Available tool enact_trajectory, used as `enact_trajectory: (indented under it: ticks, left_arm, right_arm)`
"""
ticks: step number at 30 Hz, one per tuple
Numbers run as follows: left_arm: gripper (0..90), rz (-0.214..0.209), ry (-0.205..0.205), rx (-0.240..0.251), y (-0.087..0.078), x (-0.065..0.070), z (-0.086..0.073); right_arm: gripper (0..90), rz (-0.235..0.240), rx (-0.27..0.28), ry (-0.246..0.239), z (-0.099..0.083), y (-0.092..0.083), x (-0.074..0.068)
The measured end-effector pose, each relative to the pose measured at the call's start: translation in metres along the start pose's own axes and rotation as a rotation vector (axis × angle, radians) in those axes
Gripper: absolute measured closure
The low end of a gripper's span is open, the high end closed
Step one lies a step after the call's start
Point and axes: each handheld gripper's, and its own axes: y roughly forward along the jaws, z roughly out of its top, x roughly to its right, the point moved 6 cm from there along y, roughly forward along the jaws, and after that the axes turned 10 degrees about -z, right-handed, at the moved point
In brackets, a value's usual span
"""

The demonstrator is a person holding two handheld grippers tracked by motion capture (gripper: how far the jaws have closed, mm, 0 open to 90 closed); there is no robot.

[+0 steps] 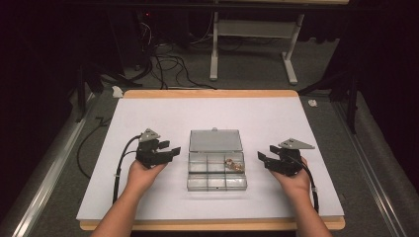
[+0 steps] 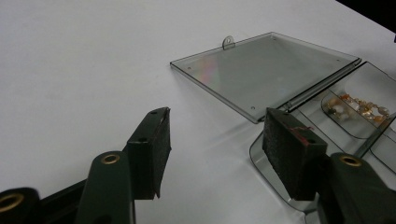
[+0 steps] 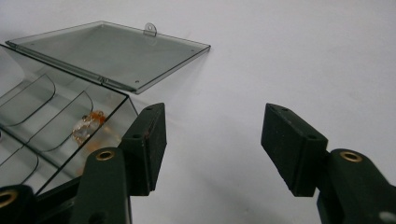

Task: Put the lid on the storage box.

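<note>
1. Forearms at the near edge: left hand [image 1: 142, 174] and right hand [image 1: 291, 178], one at each side of the work.
2. Check tool state. Left gripper [image 1: 174, 149]: jaws apart, nothing between the pads. Right gripper [image 1: 262, 157]: jaws apart, likewise empty.
3. Locate the work. Clear compartment box [image 1: 216, 187] mid-table [image 1: 148, 113], between the two grippers and touching neither. Lid [image 1: 216, 140] swung open, lying flat on the far side. Bead bracelet [image 1: 235, 165] in the far right compartment.
4. Probable step: closing the lid. Reach to the small tab [image 1: 214, 129] at the lid's far edge, or pinch a far corner.
5. Steady the box's near wall with the other gripper; a light plastic box probably slides.
6. Swing the lid toward the near side slowly.
7. Verify that no bead overhangs a divider before pressing shut.
</note>
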Motion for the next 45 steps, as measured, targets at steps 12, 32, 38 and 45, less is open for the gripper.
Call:
enact_trajectory:
  ticks: [12, 32, 38, 45]
  left_arm:
    - [39.8, -0.041, -0.107, -0.032, 0.030, -0.014, 0.019]
    - [32.1, -0.180, -0.336, -0.061, 0.089, -0.011, 0.004]
    - [33.6, -0.208, -0.358, -0.055, 0.090, -0.009, 0.003]
    - [36.8, -0.222, -0.384, -0.050, 0.091, -0.011, 0.003]
  right_arm:
    - [37.4, 0.035, -0.054, 0.018, 0.031, 0.022, -0.009]
    - [24.1, 0.178, -0.235, 0.147, 0.036, 0.090, -0.047]
    - [24.2, 0.221, -0.245, 0.190, 0.035, 0.096, -0.050]
    - [23.9, 0.257, -0.252, 0.218, 0.034, 0.099, -0.051]
